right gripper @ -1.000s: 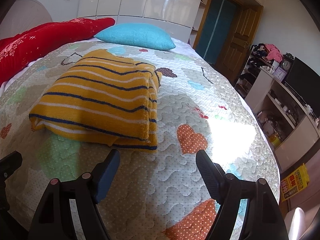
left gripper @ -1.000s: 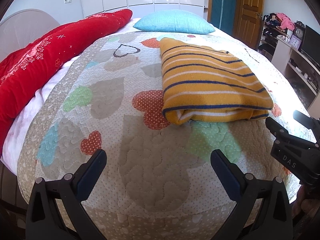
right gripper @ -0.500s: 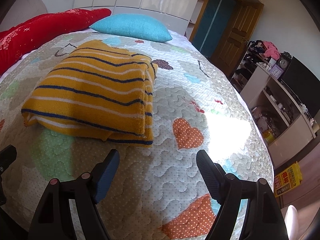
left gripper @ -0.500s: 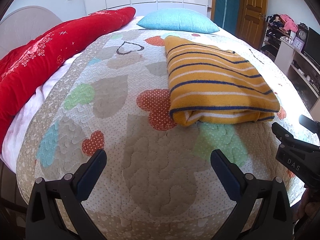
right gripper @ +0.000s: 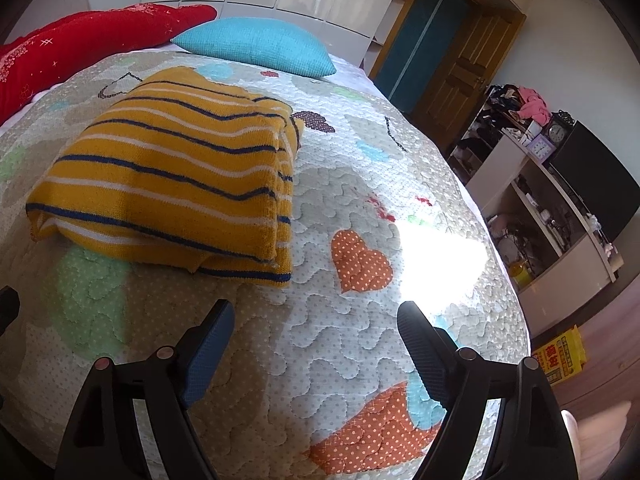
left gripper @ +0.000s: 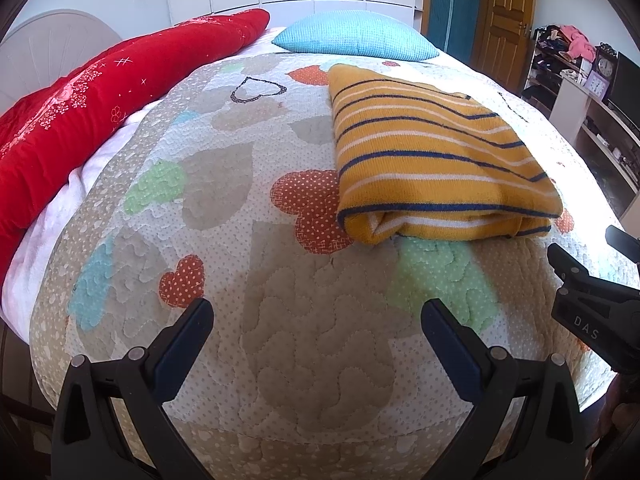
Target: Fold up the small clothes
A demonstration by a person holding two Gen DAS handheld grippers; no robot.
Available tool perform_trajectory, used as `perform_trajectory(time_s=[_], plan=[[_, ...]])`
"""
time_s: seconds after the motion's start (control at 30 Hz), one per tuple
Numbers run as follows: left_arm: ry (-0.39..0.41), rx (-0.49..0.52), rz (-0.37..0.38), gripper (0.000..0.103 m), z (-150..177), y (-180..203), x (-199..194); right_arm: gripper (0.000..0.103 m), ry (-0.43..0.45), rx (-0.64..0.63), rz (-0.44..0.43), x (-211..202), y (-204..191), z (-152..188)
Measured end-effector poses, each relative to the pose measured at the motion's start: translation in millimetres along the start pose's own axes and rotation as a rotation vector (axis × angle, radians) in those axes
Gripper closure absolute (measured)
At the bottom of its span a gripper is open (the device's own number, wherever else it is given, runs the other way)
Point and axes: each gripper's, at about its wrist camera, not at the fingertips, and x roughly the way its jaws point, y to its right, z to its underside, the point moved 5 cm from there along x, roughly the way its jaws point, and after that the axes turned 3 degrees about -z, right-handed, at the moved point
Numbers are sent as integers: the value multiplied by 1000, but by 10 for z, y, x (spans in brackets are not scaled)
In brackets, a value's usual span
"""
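A folded yellow garment with navy and white stripes (left gripper: pixel 432 160) lies flat on the heart-patterned quilt (left gripper: pixel 248 216); it also shows in the right wrist view (right gripper: pixel 176 184). My left gripper (left gripper: pixel 316 320) is open and empty, over the quilt near the bed's front edge, short of the garment and to its left. My right gripper (right gripper: pixel 316 322) is open and empty, just in front of the garment's near right corner. The right gripper's body (left gripper: pixel 592 312) shows at the right edge of the left wrist view.
A red blanket (left gripper: pixel 100 108) lies along the bed's left side. A blue pillow (left gripper: pixel 356 40) sits at the head. A shelf unit with clocks and clutter (right gripper: pixel 552 184) stands right of the bed. A wooden door (right gripper: pixel 456 64) is behind. A yellow package (right gripper: pixel 560 354) lies on the floor.
Both grippers have drawn back a little from the folded garment and risen slightly. Both stay open. The garment has not moved.
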Motion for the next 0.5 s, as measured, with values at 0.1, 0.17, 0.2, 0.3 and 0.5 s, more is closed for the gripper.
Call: perform_trajectory(time_s=[0.1,0.17,0.2,0.3,0.5], plan=[[-3,2,2,0,8,9,5,16,3,-5,8,-11,-6,-2],[-4,4,3,0,12,17,9,16,3,-7,10,-12,-10,-2],[-5,5,5,0,14,21,11,16,3,-7,8,-13,-11,-1],[-5,8,4,0,12,32,24,16,2,-9,3,-10,-24,4],[0,16,-17,0,0,24,30,16,2,2,-12,11,3,22]])
